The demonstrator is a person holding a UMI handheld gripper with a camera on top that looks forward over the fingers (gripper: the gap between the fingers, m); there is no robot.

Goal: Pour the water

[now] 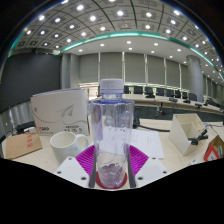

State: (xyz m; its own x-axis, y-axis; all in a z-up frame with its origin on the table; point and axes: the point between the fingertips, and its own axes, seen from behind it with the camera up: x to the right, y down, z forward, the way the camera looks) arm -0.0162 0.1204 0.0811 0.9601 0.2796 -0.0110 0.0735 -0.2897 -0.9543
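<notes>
White cup (68,143) sits left of the fingers, just beside them, on the table (160,160); white box (58,106) beyond it. Gripper (110,168): both purple pads (88,158) appear pressed against the clear water bottle (110,130), held upright between them, cap on. Right of the fingers: open white box (190,128), well apart. Risk: smooth bottle could slip or rotate in the pads when tilted toward the cup; cap apparently closed, so nothing would pour.

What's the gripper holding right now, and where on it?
The gripper is shut on the bottle, both pads pressing its lower body; the cap end is free.
</notes>
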